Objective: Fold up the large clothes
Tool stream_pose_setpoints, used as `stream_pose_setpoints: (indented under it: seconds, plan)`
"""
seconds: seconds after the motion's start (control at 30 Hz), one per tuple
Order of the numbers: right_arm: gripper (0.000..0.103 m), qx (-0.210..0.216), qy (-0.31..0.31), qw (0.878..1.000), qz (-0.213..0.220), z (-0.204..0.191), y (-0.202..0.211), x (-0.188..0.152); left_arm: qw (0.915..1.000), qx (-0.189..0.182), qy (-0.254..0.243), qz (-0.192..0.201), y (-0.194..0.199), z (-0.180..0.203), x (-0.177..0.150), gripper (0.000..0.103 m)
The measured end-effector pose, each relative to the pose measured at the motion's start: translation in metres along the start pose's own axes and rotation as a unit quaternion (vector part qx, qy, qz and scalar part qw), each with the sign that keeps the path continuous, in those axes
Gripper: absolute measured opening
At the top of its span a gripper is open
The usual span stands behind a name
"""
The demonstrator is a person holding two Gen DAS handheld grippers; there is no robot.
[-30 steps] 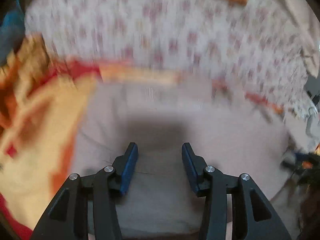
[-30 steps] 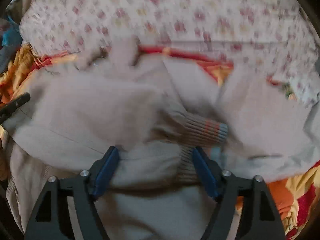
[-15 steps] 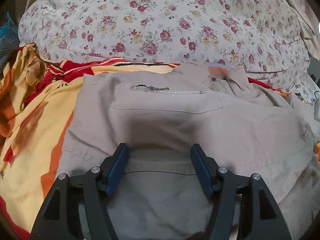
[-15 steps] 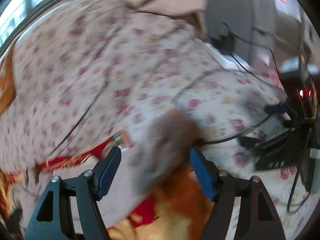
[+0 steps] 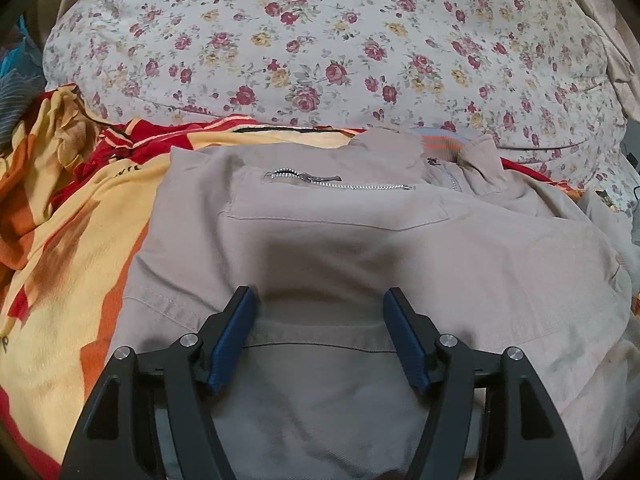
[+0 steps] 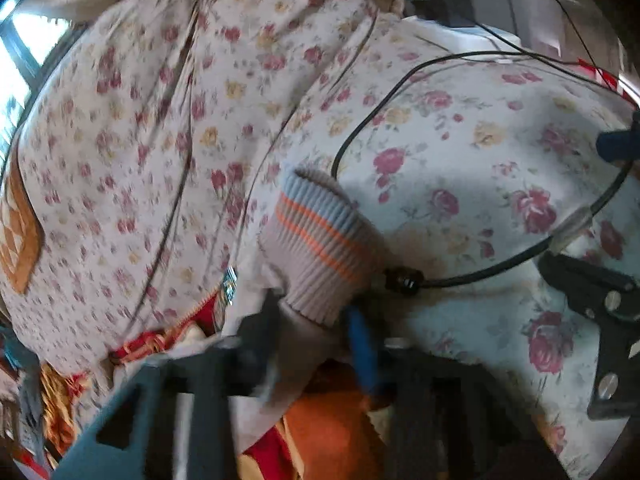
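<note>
A beige jacket [image 5: 360, 248] lies flat on the bed, zip pocket and collar toward the far side. My left gripper [image 5: 320, 312] is open and hovers just above the jacket's near part, touching nothing. In the right wrist view my right gripper [image 6: 316, 320] is shut on the jacket's ribbed sleeve cuff [image 6: 320, 240], which has blue and orange stripes and stands up between the blue pads. The view is blurred there.
A floral quilt [image 5: 340, 40] rises behind the jacket and also fills the right wrist view [image 6: 460, 152]. A yellow, red and orange blanket [image 5: 60, 240] lies to the left. A black cable [image 6: 480, 268] and black gear [image 6: 600, 312] lie at the right.
My right gripper swung away from the jacket body to the sleeve cuff and closed on it. My left gripper opened wider and settled over the jacket.
</note>
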State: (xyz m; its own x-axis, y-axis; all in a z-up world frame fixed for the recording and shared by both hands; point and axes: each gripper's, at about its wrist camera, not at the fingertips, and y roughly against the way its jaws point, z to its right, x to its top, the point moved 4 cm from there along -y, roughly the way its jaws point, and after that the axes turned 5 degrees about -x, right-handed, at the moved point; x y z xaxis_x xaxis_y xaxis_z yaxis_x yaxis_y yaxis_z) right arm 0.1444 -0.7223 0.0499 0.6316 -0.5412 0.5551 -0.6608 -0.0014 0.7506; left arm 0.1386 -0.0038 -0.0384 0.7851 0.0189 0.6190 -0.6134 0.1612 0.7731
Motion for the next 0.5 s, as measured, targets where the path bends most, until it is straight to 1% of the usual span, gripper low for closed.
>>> stream_pose_setpoints:
  seconds: [0.1, 0.17, 0.23, 0.27, 0.3, 0.33, 0.4, 0.43, 0.47, 0.5]
  plan:
    - [0.027, -0.003, 0.018, 0.999, 0.045, -0.016, 0.032, -0.004, 1.0000, -0.004, 0.002, 0.000, 0.000, -0.001, 0.000, 0.061]
    - [0.026, -0.008, 0.022, 0.997, 0.067, -0.023, 0.056, -0.011, 0.9999, -0.011, 0.007, 0.002, 0.003, -0.002, 0.002, 0.061]
    - [0.026, -0.012, 0.024, 0.996, 0.085, -0.033, 0.083, -0.020, 0.9995, -0.019, 0.022, 0.009, 0.011, -0.009, 0.005, 0.061]
    - [0.026, -0.012, 0.031, 0.995, 0.097, -0.044, 0.100, -0.026, 0.9993, -0.022, 0.028, 0.011, 0.015, -0.012, 0.008, 0.061]
    - [0.026, -0.008, 0.037, 0.994, 0.103, -0.054, 0.108, -0.031, 0.9990, -0.017, 0.038, 0.018, 0.023, -0.019, 0.012, 0.061]
    - [0.026, 0.004, 0.045, 0.993, 0.110, -0.070, 0.118, -0.039, 0.9988, -0.010, 0.041, 0.026, 0.029, -0.023, 0.015, 0.061]
    - [0.026, 0.033, 0.072, 0.990, 0.113, -0.116, 0.130, -0.060, 0.9980, 0.004, 0.044, 0.046, 0.047, -0.035, 0.025, 0.061]
    - [0.026, 0.051, 0.084, 0.989, 0.112, -0.145, 0.131, -0.073, 0.9979, 0.010, 0.043, 0.046, 0.055, -0.043, 0.032, 0.061]
    - [0.026, 0.066, 0.090, 0.988, 0.109, -0.164, 0.131, -0.082, 0.9981, 0.012, 0.043, 0.042, 0.058, -0.048, 0.035, 0.061]
    - [0.026, 0.083, 0.100, 0.986, 0.103, -0.195, 0.128, -0.096, 0.9982, 0.012, 0.043, 0.039, 0.061, -0.052, 0.037, 0.061]
